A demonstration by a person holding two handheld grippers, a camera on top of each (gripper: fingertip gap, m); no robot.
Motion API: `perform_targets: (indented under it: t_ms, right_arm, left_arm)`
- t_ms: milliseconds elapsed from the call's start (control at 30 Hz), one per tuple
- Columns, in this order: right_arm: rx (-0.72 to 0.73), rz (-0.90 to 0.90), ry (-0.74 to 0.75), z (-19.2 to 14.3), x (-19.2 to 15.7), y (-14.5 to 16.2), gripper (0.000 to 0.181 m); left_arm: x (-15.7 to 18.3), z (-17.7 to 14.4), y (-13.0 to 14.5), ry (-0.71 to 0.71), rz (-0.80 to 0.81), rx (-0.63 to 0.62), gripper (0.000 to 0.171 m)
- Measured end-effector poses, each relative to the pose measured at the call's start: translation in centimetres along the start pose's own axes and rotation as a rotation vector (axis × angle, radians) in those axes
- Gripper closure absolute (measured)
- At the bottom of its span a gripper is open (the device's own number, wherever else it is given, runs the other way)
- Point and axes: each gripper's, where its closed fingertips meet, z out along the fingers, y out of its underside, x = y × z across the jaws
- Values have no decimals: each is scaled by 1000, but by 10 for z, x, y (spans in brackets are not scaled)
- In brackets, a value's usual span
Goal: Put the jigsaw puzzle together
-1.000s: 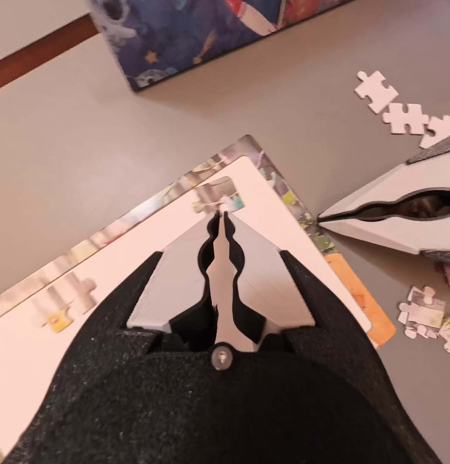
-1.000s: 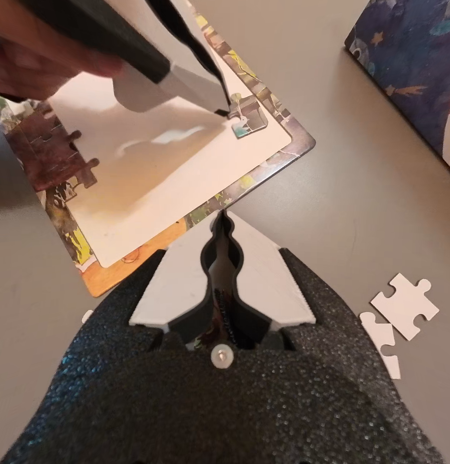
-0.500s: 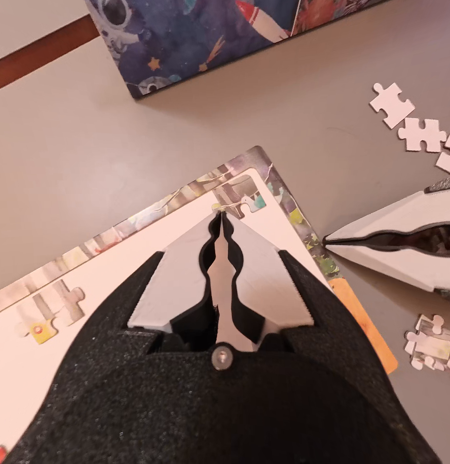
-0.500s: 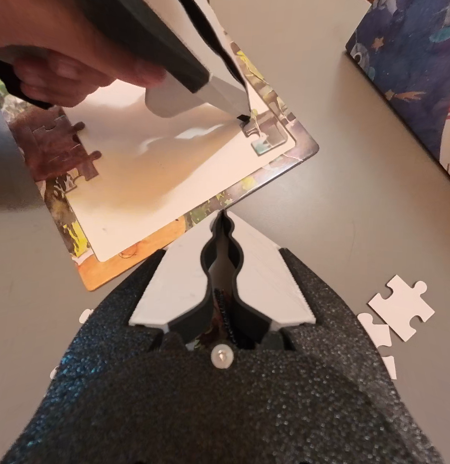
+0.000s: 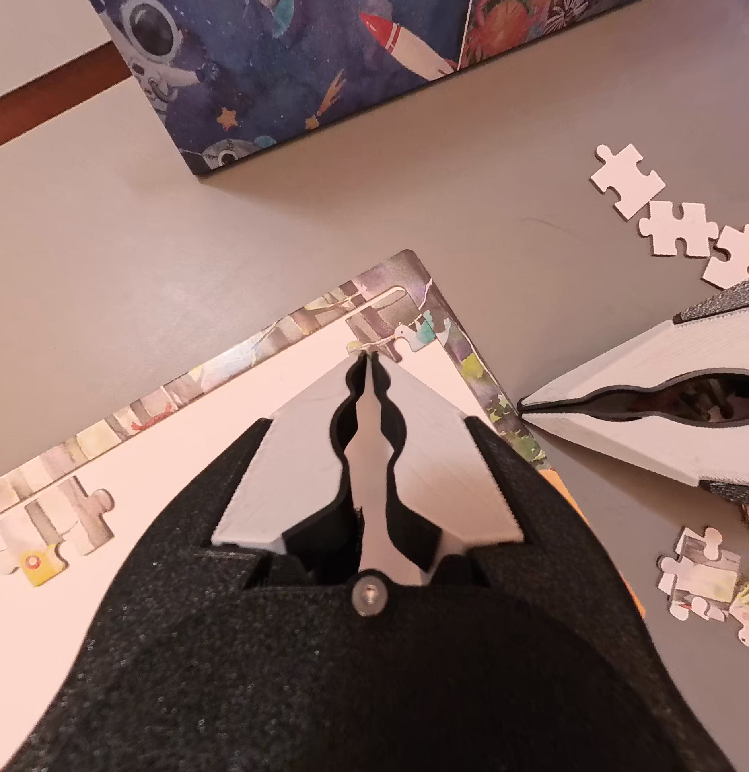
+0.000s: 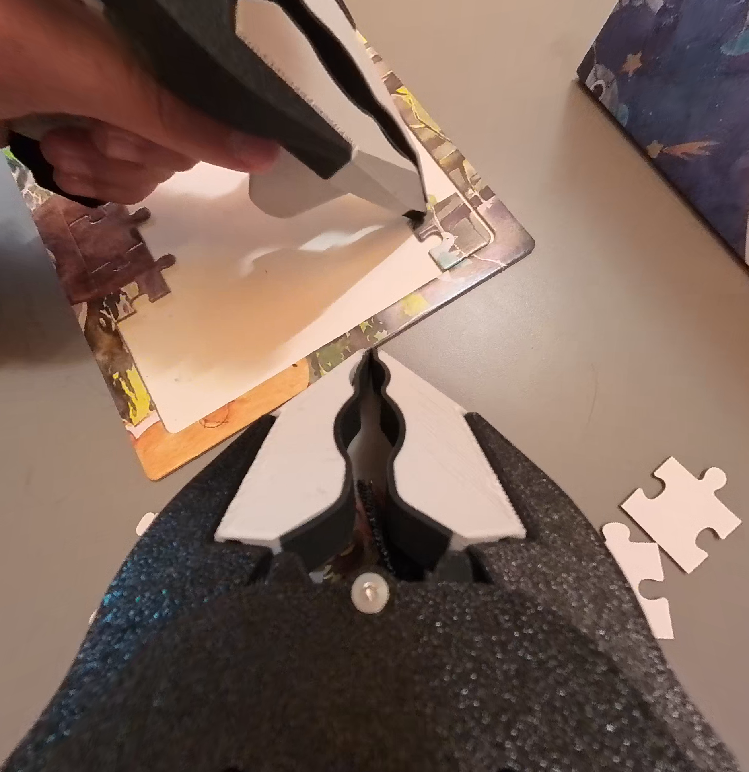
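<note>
The puzzle frame tray [image 5: 410, 271] lies on the grey table, its white inside mostly bare; it also shows in the right wrist view [image 6: 510, 246]. A corner piece [image 5: 389, 330] lies flat in the tray's far corner. My left gripper [image 5: 368, 355] is shut, its tips pressing on that piece's near edge. In the right wrist view a hand holds the left gripper [image 6: 414, 215] on the corner piece [image 6: 452, 234]. My right gripper [image 6: 370, 355] is shut, its tips against the tray's outer border; it also shows in the left wrist view [image 5: 523, 405].
A space-picture puzzle box [image 5: 281, 75] stands beyond the tray. White face-down pieces [image 5: 632, 184] lie at the right, also in the right wrist view [image 6: 682, 518]. Face-up loose pieces [image 5: 707, 580] lie nearer. Placed pieces sit at the tray's left [image 5: 55, 539] and brown ones at its far side [image 6: 113, 259]. Left tips to right tips: about 8 cm.
My left gripper has pushed the corner piece across the tray into the far corner. My right gripper has stayed at the tray's border.
</note>
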Motion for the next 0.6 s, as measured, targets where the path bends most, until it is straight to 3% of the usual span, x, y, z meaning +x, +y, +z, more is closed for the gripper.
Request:
perform_targets:
  t_ms: [600]
  right_arm:
    - [0,-1,1,0,0,0,181]
  left_arm:
    - [19,6,-4,16,58,-5,170]
